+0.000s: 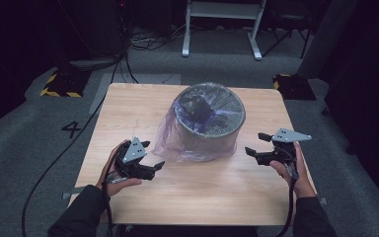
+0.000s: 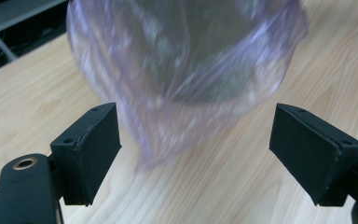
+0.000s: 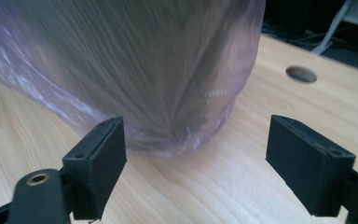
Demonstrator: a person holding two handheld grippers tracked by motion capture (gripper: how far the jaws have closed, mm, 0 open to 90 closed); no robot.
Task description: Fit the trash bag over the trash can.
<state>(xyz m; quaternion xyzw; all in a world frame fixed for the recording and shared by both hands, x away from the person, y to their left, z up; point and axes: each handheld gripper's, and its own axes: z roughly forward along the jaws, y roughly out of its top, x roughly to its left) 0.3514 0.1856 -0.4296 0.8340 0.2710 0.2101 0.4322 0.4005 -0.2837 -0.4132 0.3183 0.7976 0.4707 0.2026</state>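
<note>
both your tongs, left tongs (image 1: 154, 155) and right tongs (image 1: 256, 143), gape wide, empty. the bagged bin (image 1: 208, 121) sits mid-bench: light, film slippery and flimsy; pinch the loose skirt (image 1: 170, 145) at seven o'clock.

Left gripper (image 1: 154, 155) and right gripper (image 1: 256, 143) are held level in the hands, jaws spread wide, nothing gripped.

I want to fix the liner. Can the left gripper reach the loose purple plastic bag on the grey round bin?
Probably yes: the left gripper is open, and bare wooden table lies before the bag.
</note>
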